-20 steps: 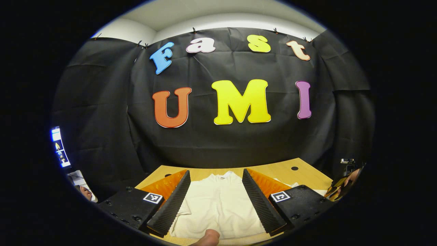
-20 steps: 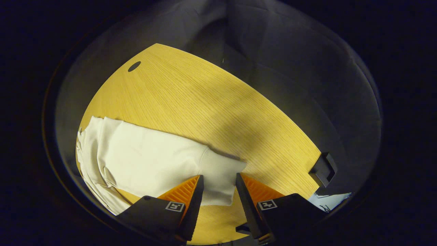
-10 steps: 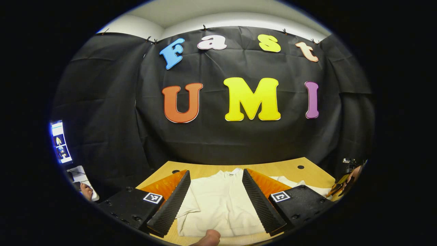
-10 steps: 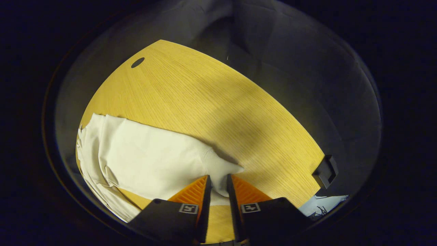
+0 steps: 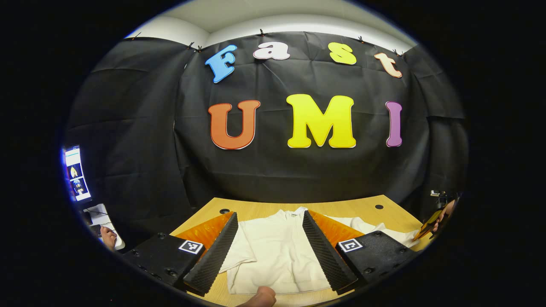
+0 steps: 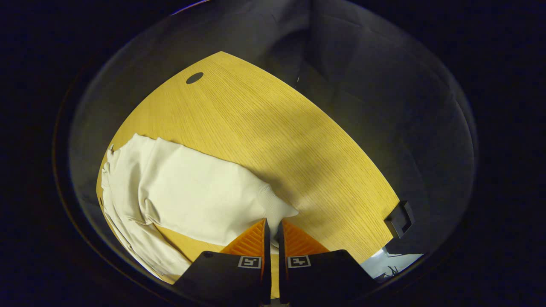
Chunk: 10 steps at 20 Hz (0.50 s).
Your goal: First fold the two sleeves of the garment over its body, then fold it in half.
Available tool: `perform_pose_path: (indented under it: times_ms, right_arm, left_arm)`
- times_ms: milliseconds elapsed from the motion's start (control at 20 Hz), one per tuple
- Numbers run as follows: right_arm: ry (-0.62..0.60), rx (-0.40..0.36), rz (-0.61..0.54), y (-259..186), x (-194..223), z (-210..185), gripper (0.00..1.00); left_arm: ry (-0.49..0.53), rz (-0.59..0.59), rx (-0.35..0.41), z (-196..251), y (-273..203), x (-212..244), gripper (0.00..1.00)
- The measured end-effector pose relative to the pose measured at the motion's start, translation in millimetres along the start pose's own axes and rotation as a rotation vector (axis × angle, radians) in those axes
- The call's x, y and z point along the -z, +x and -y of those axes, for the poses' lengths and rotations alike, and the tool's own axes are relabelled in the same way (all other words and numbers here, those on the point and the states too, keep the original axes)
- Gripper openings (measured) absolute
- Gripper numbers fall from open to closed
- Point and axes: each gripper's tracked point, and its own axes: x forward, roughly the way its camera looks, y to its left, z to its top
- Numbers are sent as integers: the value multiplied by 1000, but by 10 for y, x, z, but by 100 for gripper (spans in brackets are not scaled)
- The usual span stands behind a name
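Right gripper [image 6: 273, 228] clamped on sleeve [image 6: 200, 196] cuff; left gripper [image 5: 269, 245] wide apart above garment [image 5: 273, 251].

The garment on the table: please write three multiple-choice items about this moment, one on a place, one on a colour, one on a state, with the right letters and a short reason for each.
1. Where does the right gripper grip the garment?
A. the collar
B. the cuff of a sleeve
C. the bottom hem

2. What colour is the garment?
A. cream white
B. dark blue
C. red

3. How does the left gripper stand?
A. shut on the garment
B. shut on nothing
C. open above the garment

Key: 1 B, the ribbed cuff runs in between the closed fingers in the right gripper view. 2 A, the cloth looks cream white against the wooden table. 3 C, its fingers are wide apart, with the garment body seen between them.
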Motion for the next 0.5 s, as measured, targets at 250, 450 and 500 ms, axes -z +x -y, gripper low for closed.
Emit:
perform_pose_path:
  times_ms: [250, 450, 500]
  right_arm:
    - [-46, -69, 30, -397, -145, -416, 7]
    - [-117, -109, 58, -570, -127, -822, 7]
    - [-121, -125, 59, -684, -159, -924, 0]
  left_arm:
    - [-14, -13, 27, 0, 17, 58, 99]
    - [-5, 9, 38, -49, 17, 21, 99]
    - [-5, 13, 38, -67, 25, 22, 99]
